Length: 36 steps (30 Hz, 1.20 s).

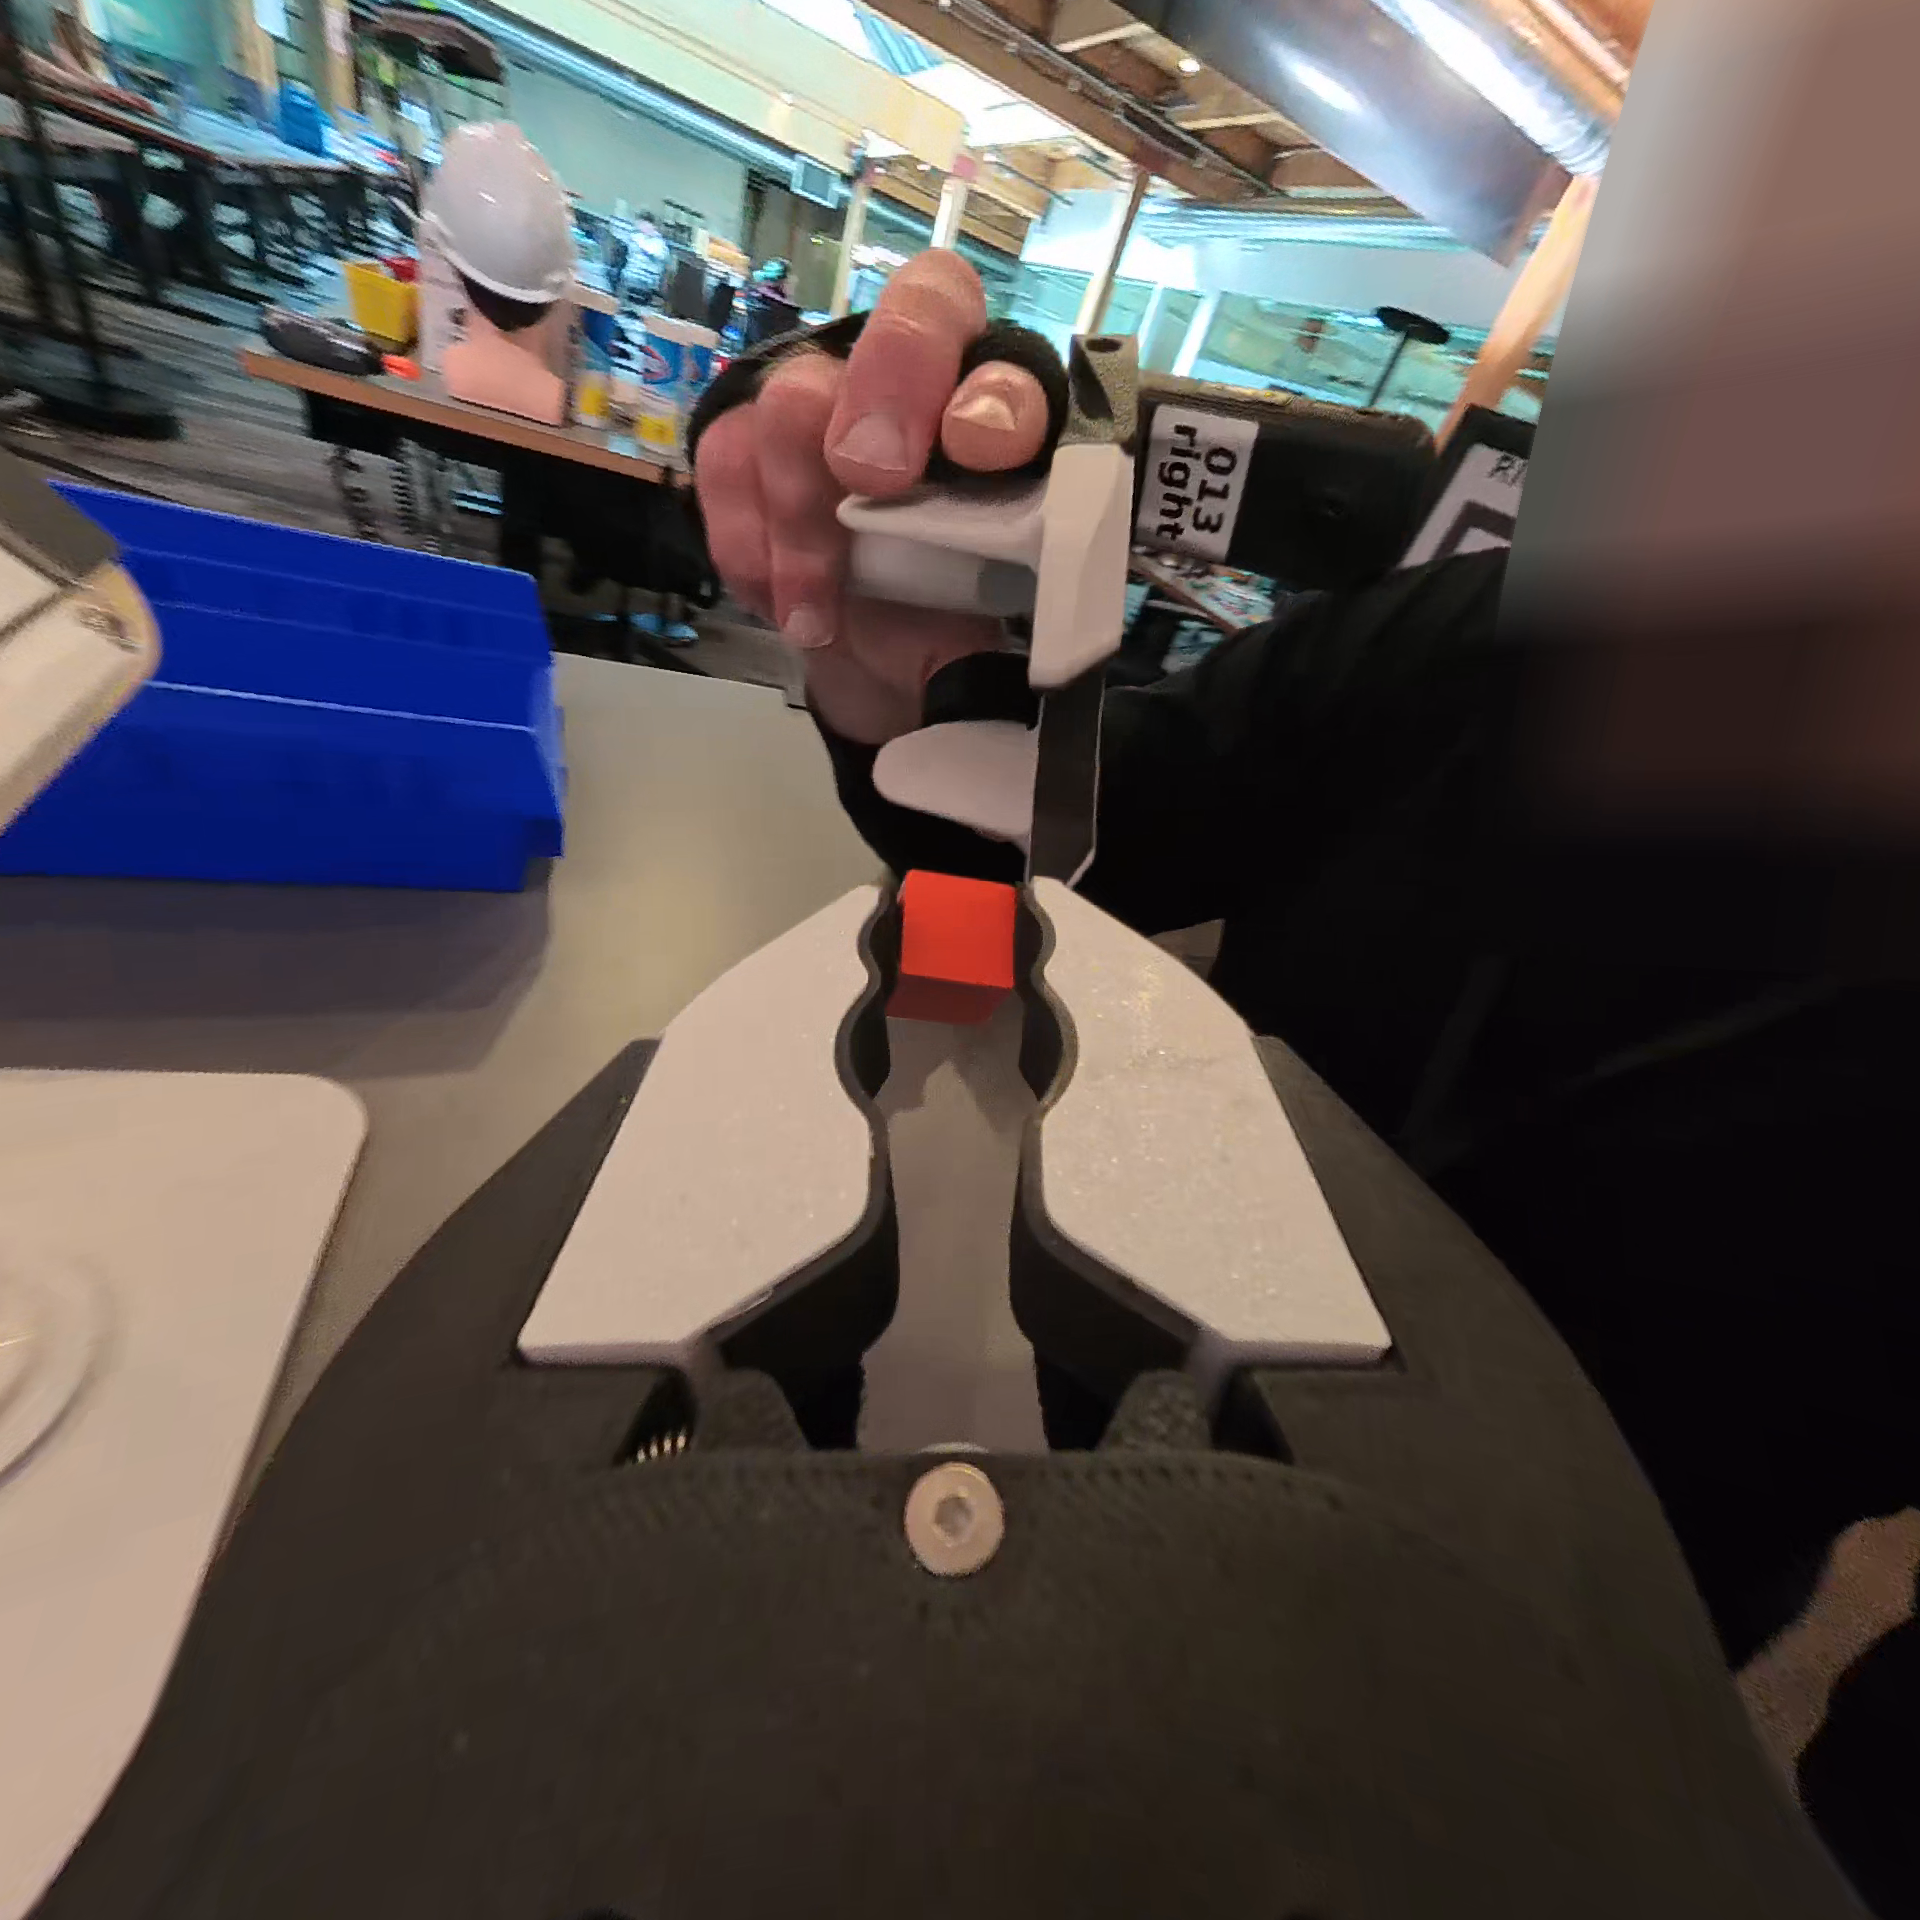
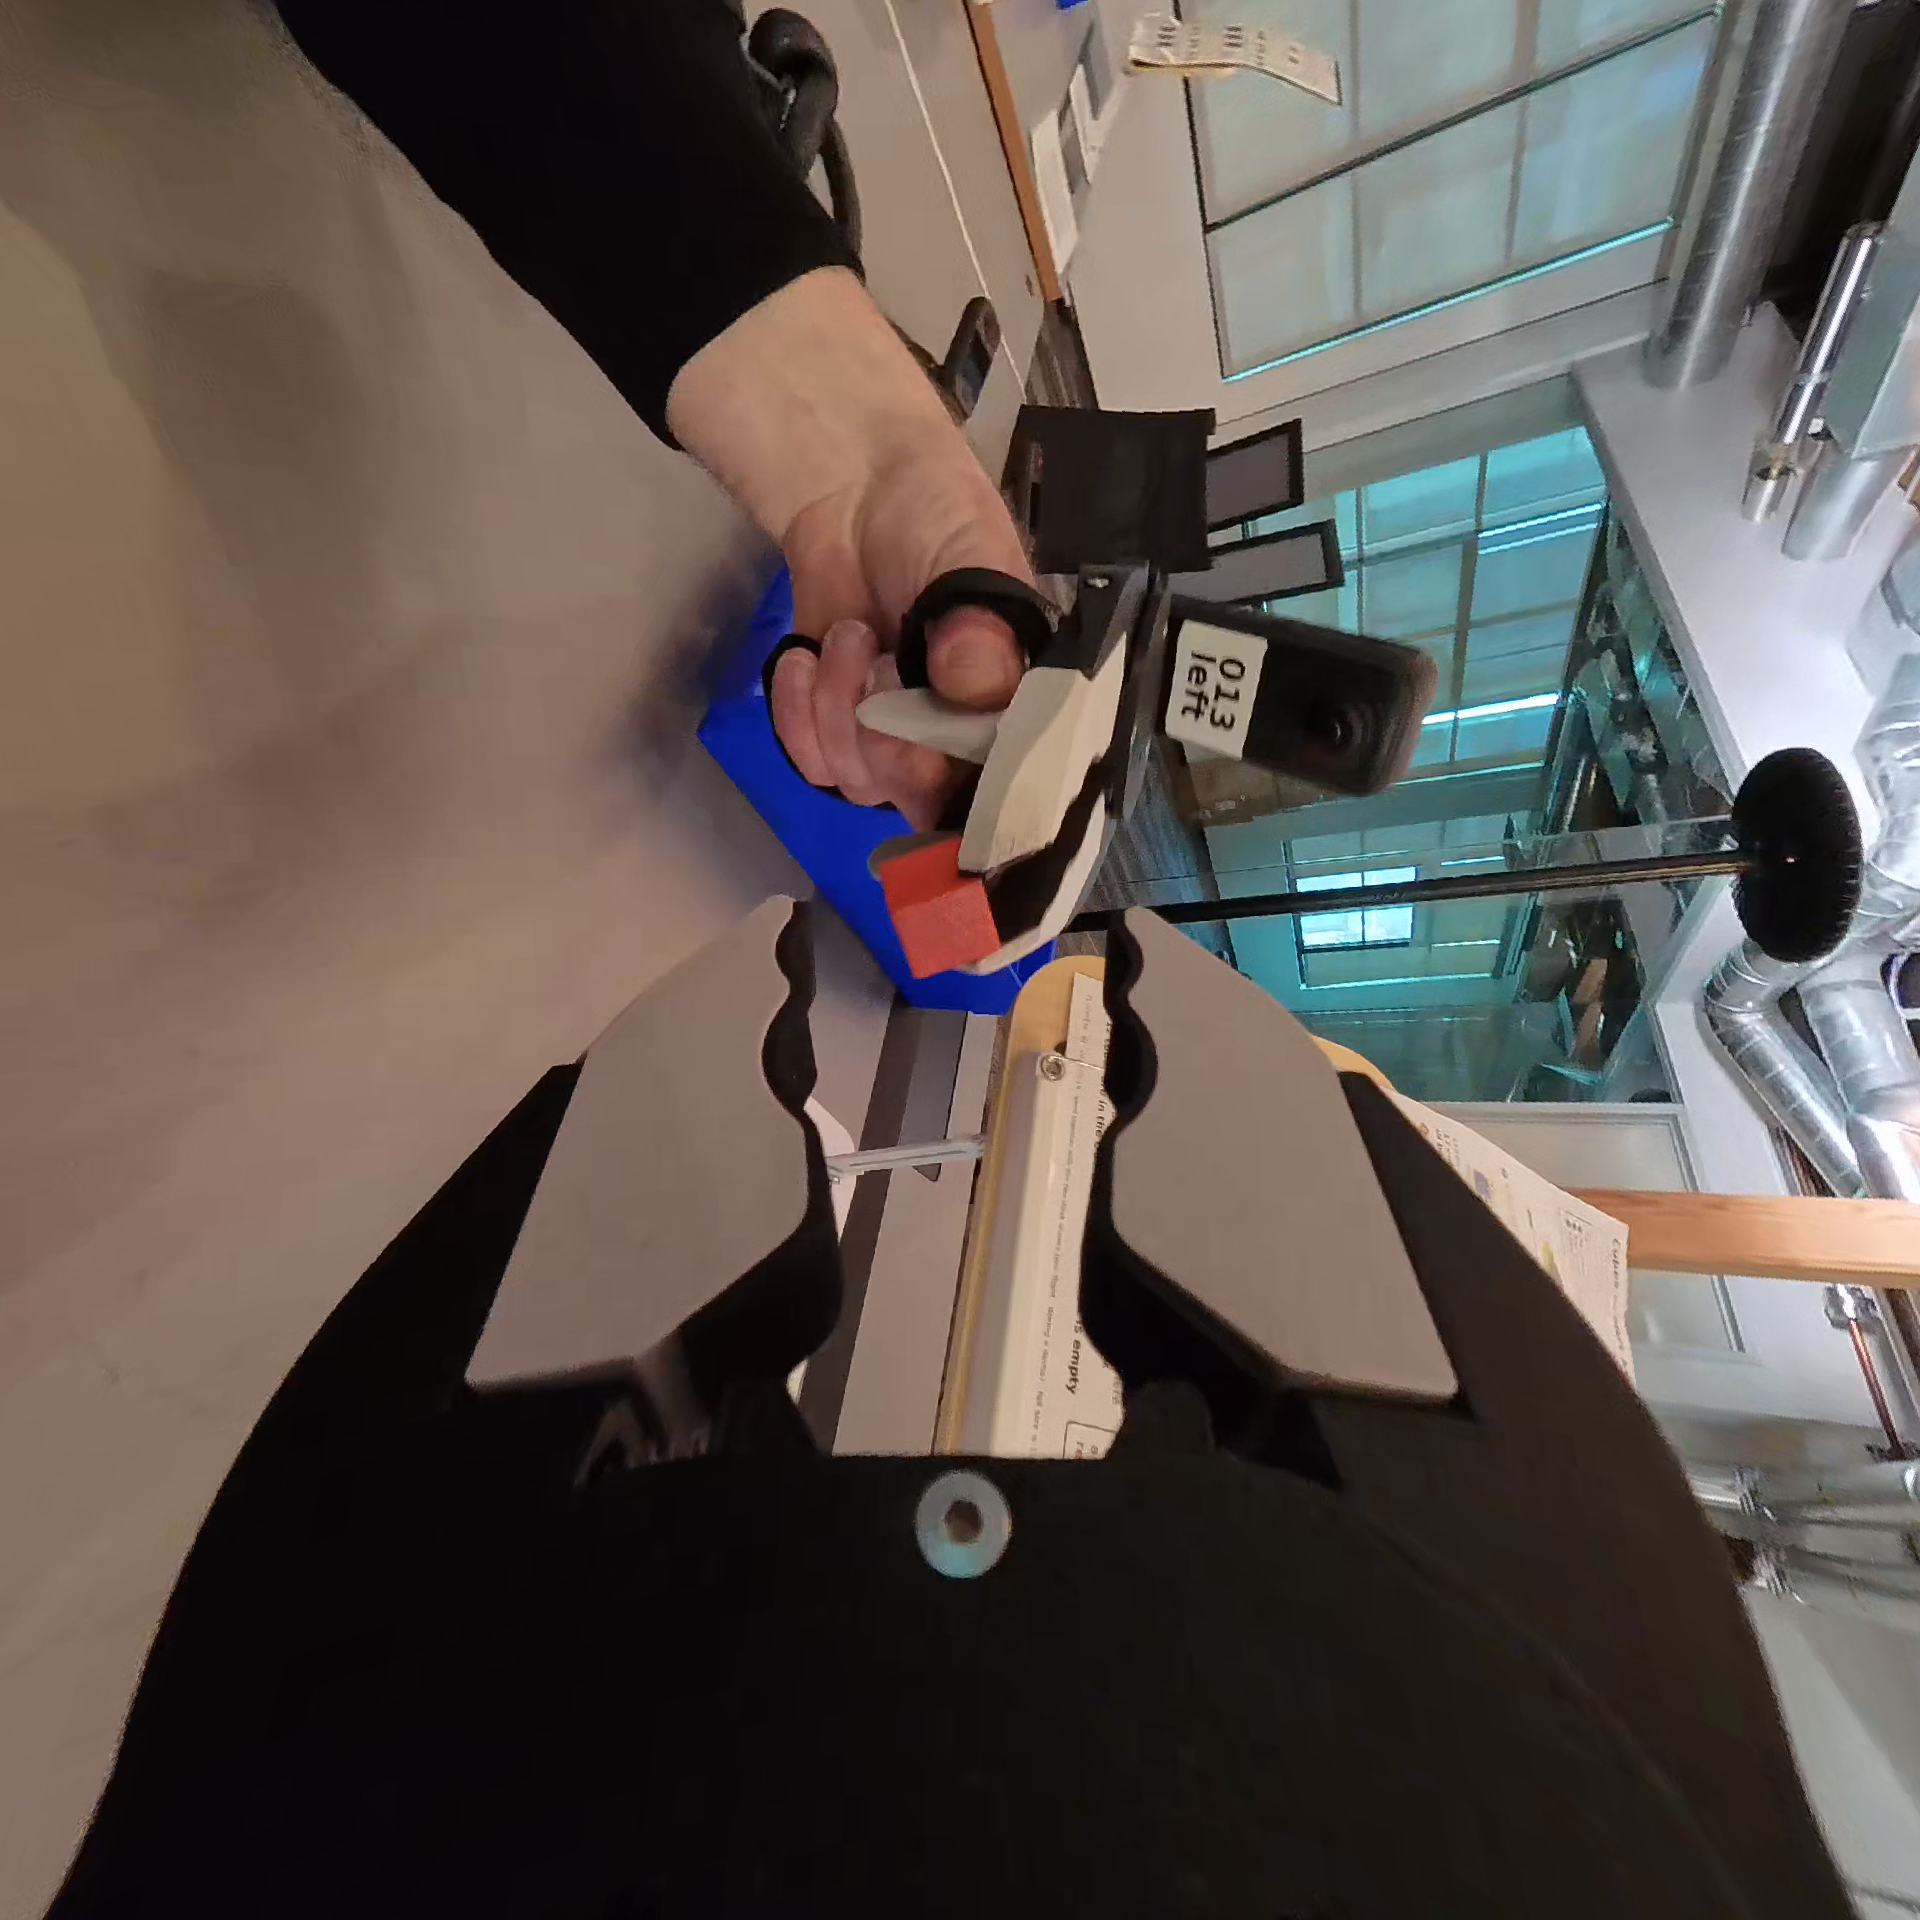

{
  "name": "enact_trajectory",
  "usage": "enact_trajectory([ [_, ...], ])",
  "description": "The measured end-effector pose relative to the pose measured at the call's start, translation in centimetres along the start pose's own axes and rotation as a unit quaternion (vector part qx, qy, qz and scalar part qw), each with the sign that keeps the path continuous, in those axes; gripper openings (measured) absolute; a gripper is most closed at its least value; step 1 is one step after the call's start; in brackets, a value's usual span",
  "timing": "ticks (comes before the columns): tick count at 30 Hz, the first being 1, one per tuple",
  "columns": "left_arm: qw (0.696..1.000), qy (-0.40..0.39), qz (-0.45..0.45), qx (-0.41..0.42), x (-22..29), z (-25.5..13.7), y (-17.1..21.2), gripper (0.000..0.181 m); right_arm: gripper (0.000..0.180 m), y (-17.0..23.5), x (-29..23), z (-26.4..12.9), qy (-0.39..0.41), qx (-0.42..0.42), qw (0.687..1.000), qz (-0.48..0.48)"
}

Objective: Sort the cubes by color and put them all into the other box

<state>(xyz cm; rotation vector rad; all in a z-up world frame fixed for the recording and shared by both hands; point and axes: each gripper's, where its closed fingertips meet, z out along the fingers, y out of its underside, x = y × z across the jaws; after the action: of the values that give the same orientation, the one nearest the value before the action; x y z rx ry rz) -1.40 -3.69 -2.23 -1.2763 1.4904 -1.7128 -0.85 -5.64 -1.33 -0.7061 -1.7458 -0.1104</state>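
Facing left tongs (image 1: 951,914) clamping red cube (image 1: 951,940), right tongs (image 2: 951,935) agape.

We lose the blue bin (image 1: 312,727) at nine o'clock, where the left wrist view's edge and a pale blurred object (image 1: 62,665) cover it. The right wrist view hides most of it behind a hand (image 2: 894,582) and the red cube (image 2: 940,914). A smeared patch (image 1: 1714,468) blanks two o'clock.

A large open workshop or lab hall, shown by exposed wooden ceiling beams (image 1: 1195,94), silver ventilation ducts (image 2: 1808,1049), glass partition walls (image 2: 1455,187), cluttered worktables (image 1: 468,405), and a white hard hat (image 1: 499,213) on a mannequin head.
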Motion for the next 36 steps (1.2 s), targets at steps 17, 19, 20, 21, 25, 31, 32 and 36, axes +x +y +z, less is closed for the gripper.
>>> enact_trajectory([
  [17,0.995,0.097,-0.022,-0.004,1.9,3.8,1.7,0.020,0.024,0.6,-3.7,1.2,-0.083,-0.009,0.996,-0.005],
  [19,0.994,0.104,-0.026,-0.004,1.9,3.9,1.7,0.020,0.023,0.5,-3.8,1.2,-0.084,-0.012,0.996,-0.008],
  [20,0.994,0.108,-0.029,-0.005,2.0,3.9,1.8,0.020,0.023,0.5,-3.9,1.2,-0.087,-0.014,0.996,-0.007],
  [21,0.994,0.108,-0.028,-0.002,1.9,3.9,1.8,0.020,0.023,0.6,-3.9,1.3,-0.084,-0.017,0.996,-0.008],
  [25,0.995,0.097,-0.023,0.022,1.8,3.3,0.7,0.035,0.023,0.4,-3.1,0.9,-0.066,-0.011,0.998,0.000],
  [31,0.998,0.003,0.053,0.035,0.7,-0.3,-1.2,0.007,0.023,4.7,0.2,-1.7,-0.021,-0.066,0.997,0.043],
  [32,0.997,-0.015,0.066,0.048,0.5,-1.2,-1.8,0.000,0.023,6.3,1.1,-2.7,-0.006,-0.083,0.995,0.056],
  [36,0.989,-0.094,0.106,0.045,-0.1,-4.0,-3.1,0.000,0.023,14.0,4.6,-7.6,0.062,-0.156,0.974,0.150],
])
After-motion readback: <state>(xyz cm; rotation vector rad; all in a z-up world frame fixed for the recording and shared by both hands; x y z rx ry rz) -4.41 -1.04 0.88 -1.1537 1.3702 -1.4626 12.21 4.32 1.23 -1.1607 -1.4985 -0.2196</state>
